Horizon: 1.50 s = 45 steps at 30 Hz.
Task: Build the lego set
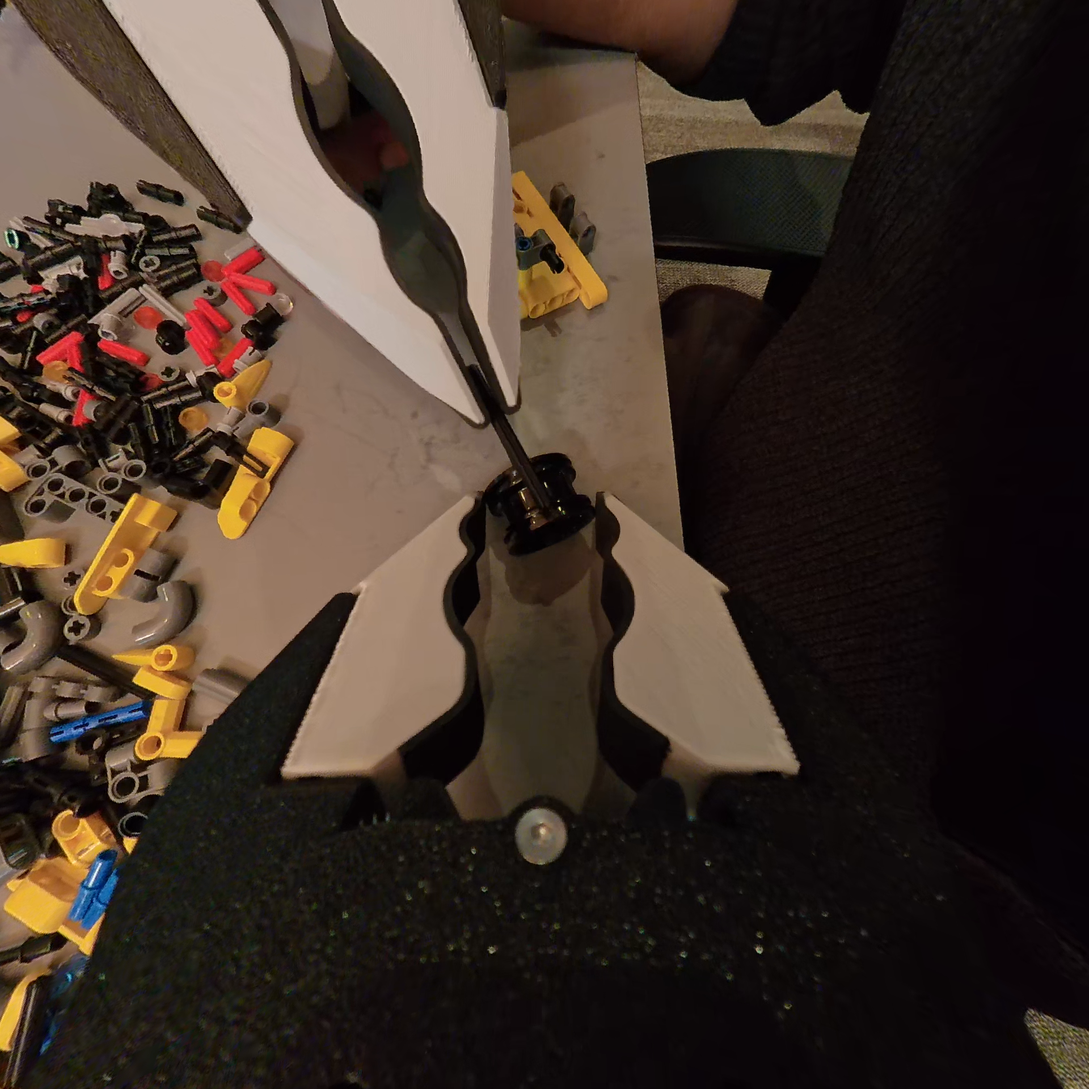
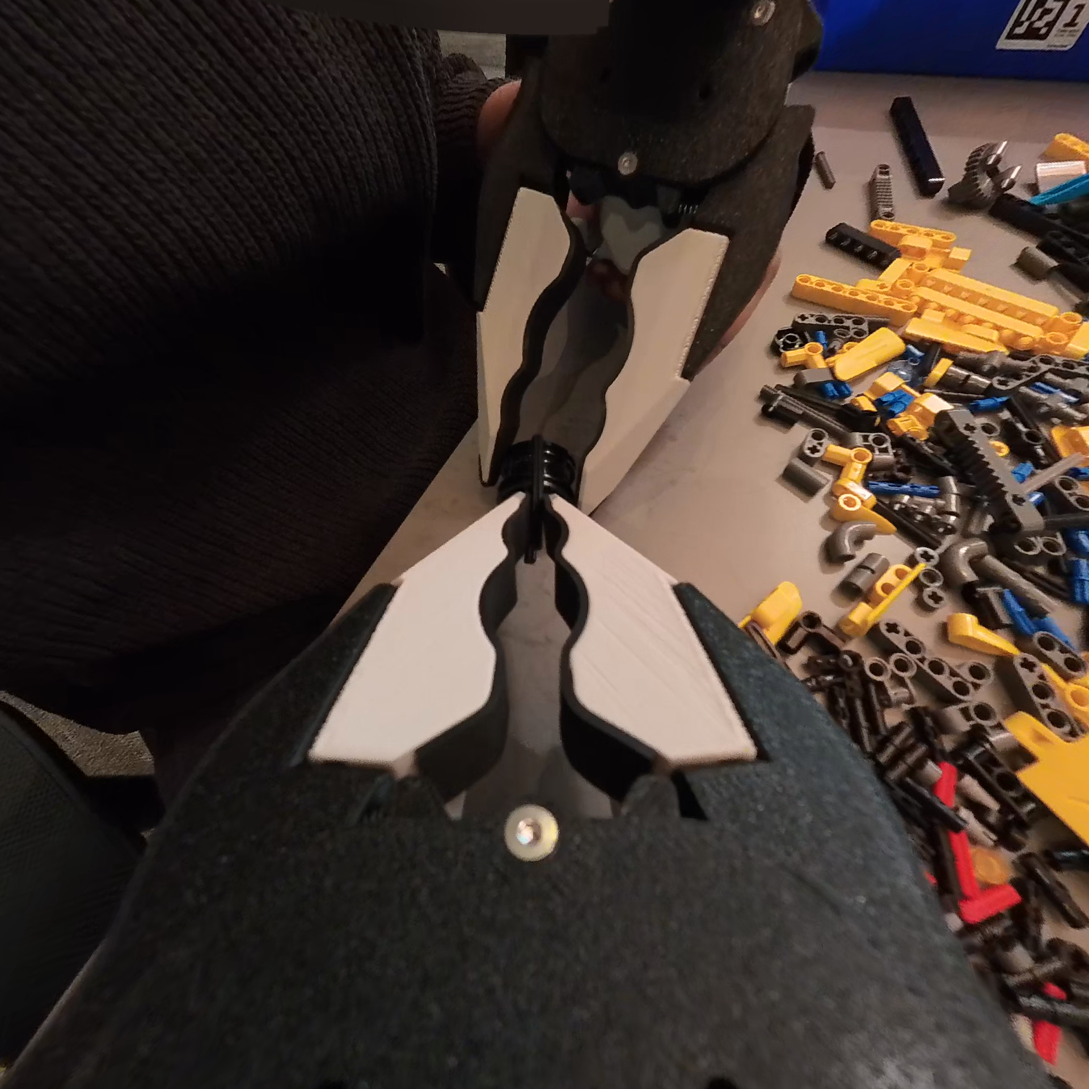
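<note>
My left gripper (image 1: 539, 505) is shut on a black spool-shaped wheel hub (image 1: 524, 537) and holds it just above the grey table (image 1: 377, 448) near its edge. My right gripper (image 2: 535, 508) is shut on a thin black axle (image 2: 532, 554) whose far end sits in the hub's (image 2: 511, 468) centre. In the left wrist view the right gripper (image 1: 496, 413) reaches in from the upper left, with the axle (image 1: 521, 464) running down into the hub. In the right wrist view the left gripper (image 2: 537, 480) comes down from above, tip to tip with mine.
A pile of black, grey, red, yellow and blue building pieces (image 1: 118, 365) covers the table beside the grippers. A small yellow assembly (image 1: 554, 259) lies near the table edge (image 1: 663, 377). A longer yellow beam assembly (image 2: 943, 300) and a blue box (image 2: 913, 35) lie farther off. A person's dark sleeve (image 2: 206, 294) is close by. Only a small space, under 4 cm, lies between the two pairs of fingers. Both grippers' tips are roughly 20 cm from the longer yellow beam assembly (image 2: 943, 300).
</note>
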Each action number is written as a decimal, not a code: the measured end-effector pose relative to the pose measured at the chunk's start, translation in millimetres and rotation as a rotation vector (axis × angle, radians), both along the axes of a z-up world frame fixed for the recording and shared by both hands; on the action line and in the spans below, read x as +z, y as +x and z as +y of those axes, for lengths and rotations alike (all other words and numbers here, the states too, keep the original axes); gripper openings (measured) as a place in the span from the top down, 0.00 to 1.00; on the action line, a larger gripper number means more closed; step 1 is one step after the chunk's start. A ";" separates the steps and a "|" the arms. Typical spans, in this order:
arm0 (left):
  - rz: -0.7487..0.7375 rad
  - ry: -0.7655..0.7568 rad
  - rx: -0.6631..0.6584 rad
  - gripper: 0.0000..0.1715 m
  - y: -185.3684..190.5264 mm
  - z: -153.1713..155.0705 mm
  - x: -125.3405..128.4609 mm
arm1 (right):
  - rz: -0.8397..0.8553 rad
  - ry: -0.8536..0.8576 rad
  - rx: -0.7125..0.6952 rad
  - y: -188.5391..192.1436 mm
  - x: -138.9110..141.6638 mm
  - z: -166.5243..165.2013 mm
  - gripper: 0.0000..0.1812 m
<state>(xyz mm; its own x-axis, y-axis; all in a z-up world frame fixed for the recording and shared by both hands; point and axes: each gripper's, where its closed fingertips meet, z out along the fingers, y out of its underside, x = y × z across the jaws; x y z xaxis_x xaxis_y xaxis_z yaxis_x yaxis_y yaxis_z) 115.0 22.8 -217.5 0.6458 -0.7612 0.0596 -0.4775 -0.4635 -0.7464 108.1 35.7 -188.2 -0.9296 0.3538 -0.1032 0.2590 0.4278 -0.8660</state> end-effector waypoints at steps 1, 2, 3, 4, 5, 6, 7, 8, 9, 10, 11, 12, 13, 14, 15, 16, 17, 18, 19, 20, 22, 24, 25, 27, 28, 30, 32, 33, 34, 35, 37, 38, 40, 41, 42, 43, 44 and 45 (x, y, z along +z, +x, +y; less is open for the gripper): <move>0.002 0.000 0.003 0.79 -0.4 0.4 -0.2 | 0.006 -0.001 -0.008 -0.7 1.9 2.3 0.97; 0.004 0.001 0.009 0.79 -0.9 1.1 -0.5 | 0.017 -0.009 -0.023 -2.3 5.6 5.9 0.97; 0.009 0.002 0.019 0.79 -2.1 2.2 -1.0 | 0.032 -0.024 -0.044 -4.5 11.0 10.5 0.98; 0.017 0.000 0.033 0.79 -3.7 3.7 -2.1 | 0.051 -0.041 -0.070 -7.4 17.5 15.9 0.98; 0.040 -0.008 0.056 0.80 -7.1 6.1 -5.6 | 0.077 -0.054 -0.112 -12.7 23.9 23.1 0.97; 0.040 -0.007 0.065 0.81 -8.0 7.3 -5.6 | 0.111 -0.056 -0.173 -20.9 29.5 32.7 0.98; 0.040 -0.010 0.074 0.81 -9.0 8.3 -5.8 | 0.145 -0.044 -0.249 -30.8 33.3 44.5 0.98; 0.035 -0.013 0.086 0.81 -10.4 9.5 -5.5 | 0.175 -0.019 -0.337 -41.5 34.9 58.8 0.98; 0.030 -0.017 0.101 0.81 -12.0 11.2 -5.4 | 0.196 0.015 -0.430 -52.0 34.5 74.7 0.98; 0.022 -0.023 0.107 0.81 -12.7 11.8 -5.2 | 0.205 0.051 -0.517 -60.6 32.5 90.3 0.98; 0.019 -0.026 0.114 0.81 -13.5 12.6 -5.1 | 0.202 0.082 -0.592 -66.8 29.4 104.4 0.98; 0.020 -0.025 0.125 0.81 -14.7 13.7 -5.0 | 0.190 0.108 -0.660 -71.8 25.5 117.2 0.98; 0.020 -0.025 0.130 0.81 -15.3 14.2 -5.0 | 0.172 0.126 -0.729 -76.2 21.5 129.1 0.98; 0.022 -0.023 0.135 0.81 -15.8 14.7 -5.0 | 0.152 0.132 -0.791 -79.8 17.7 139.4 0.98; 0.022 -0.023 0.139 0.81 -16.2 15.2 -5.0 | 0.129 0.131 -0.853 -83.0 14.0 149.1 0.98; 0.021 -0.023 0.140 0.81 -16.5 15.3 -4.9 | 0.108 0.136 -0.920 -86.3 9.7 159.5 0.98; 0.021 -0.023 0.143 0.81 -16.8 15.6 -4.8 | 0.087 0.154 -0.979 -88.6 4.4 169.4 0.98; 0.020 -0.023 0.151 0.81 -17.8 16.5 -4.7 | 0.068 0.182 -1.022 -89.4 -1.4 177.4 0.98; 0.020 -0.023 0.165 0.81 -19.5 17.8 -4.7 | 0.057 0.211 -1.063 -89.6 -6.1 185.2 0.98; 0.019 -0.023 0.183 0.81 -21.6 19.6 -4.5 | 0.054 0.245 -1.101 -89.6 -10.0 192.5 0.98; 0.013 -0.025 0.210 0.81 -25.1 22.2 -4.1 | 0.059 0.311 -1.147 -88.7 -14.5 203.1 0.98; 0.005 -0.034 0.229 0.81 -27.3 24.1 -4.4 | 0.068 0.339 -1.162 -88.3 -15.3 207.0 0.97; 0.001 -0.037 0.230 0.81 -27.5 24.2 -4.3 | 0.074 0.340 -1.152 -88.6 -14.8 205.9 0.97; 0.001 -0.037 0.231 0.81 -27.5 24.3 -4.3 | 0.090 0.323 -1.131 -89.6 -12.3 201.8 0.93; 0.002 -0.037 0.231 0.81 -27.4 24.3 -4.3 | 0.092 0.304 -1.120 -90.2 -10.8 198.9 0.91; 0.006 -0.034 0.233 0.81 -27.6 24.5 -4.4 | 0.099 0.261 -1.097 -92.1 -6.4 192.8 0.91; 0.013 -0.029 0.236 0.81 -27.8 24.8 -4.7 | 0.123 0.232 -1.060 -93.6 -1.4 184.7 0.91; 0.014 -0.028 0.240 0.81 -28.0 25.1 -4.7 | 0.135 0.226 -1.043 -94.3 0.8 180.8 0.91; 0.014 -0.028 0.243 0.81 -28.4 25.6 -4.7 | 0.149 0.223 -1.032 -95.1 2.9 177.4 0.91; 0.013 -0.029 0.248 0.81 -28.8 26.0 -4.7 | 0.163 0.220 -1.021 -96.0 4.8 174.0 0.91; 0.012 -0.030 0.258 0.81 -29.9 27.1 -4.7 | 0.186 0.210 -1.001 -97.5 7.7 167.6 0.91; 0.016 -0.027 0.270 0.81 -31.2 28.1 -4.8 | 0.191 0.202 -0.990 -97.9 8.5 164.5 0.91; 0.031 -0.017 0.304 0.81 -35.4 31.2 -5.1 | 0.180 0.178 -0.970 -98.0 7.9 158.9 0.91; 0.045 -0.009 0.336 0.81 -39.6 33.9 -5.5 | 0.167 0.167 -0.962 -97.9 6.5 157.0 0.91; 0.061 0.000 0.375 0.81 -44.7 37.0 -5.7 | 0.154 0.160 -0.958 -97.9 4.9 156.0 0.91; 0.074 0.008 0.403 0.81 -48.5 39.2 -5.9 | 0.144 0.155 -0.956 -97.9 3.3 155.5 0.91; 0.082 0.013 0.418 0.81 -50.5 40.2 -6.0 | 0.137 0.151 -0.954 -98.0 2.0 155.1 0.91; 0.084 0.014 0.423 0.81 -51.1 40.5 -6.0 | 0.132 0.148 -0.953 -98.1 1.2 154.9 0.91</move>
<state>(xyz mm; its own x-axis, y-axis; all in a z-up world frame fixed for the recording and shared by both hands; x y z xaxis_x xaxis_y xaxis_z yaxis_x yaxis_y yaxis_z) 63.9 63.2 -223.5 0.9032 -0.4290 -0.0153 -0.3074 -0.6215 -0.7206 10.0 190.6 -187.0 -0.2474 0.9650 0.0877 0.4577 0.1961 -0.8672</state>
